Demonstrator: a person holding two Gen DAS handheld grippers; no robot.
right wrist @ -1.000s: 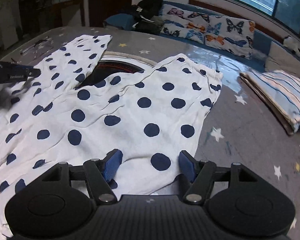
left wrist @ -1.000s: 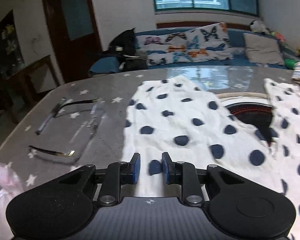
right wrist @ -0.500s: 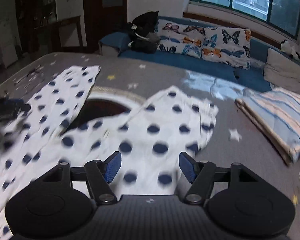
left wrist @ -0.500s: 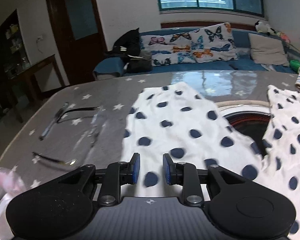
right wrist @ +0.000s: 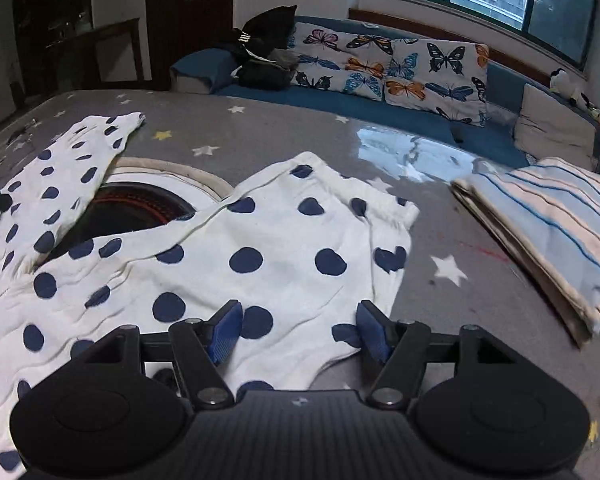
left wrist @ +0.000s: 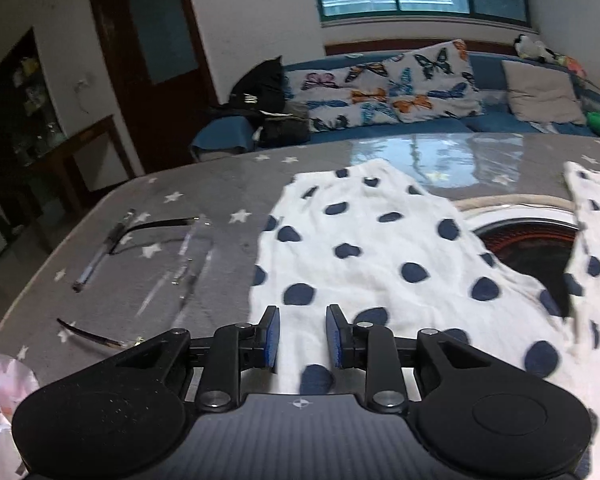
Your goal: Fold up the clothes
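The polka-dot pants [right wrist: 260, 256] lie spread on the starred desk [right wrist: 284, 136], one leg running ahead of each gripper and the crotch gap between them showing a dark round opening [right wrist: 136, 208]. The left gripper [left wrist: 302, 336] has its fingers narrowly apart with cloth showing between them, not pinched as far as I can tell; the right gripper [right wrist: 298, 330] has its fingers wide apart above the leg's near edge. The likely trouble: closing from this height could catch only the top layer, so the leg peels apart when lifted. Dragging cloth across the opening could let it sag in. Left of the left fingers lie glasses [left wrist: 148, 272] and a pen [left wrist: 100, 254], which a sideways sweep could knock; right of the right fingers a folded striped cloth [right wrist: 548, 232] could be disturbed
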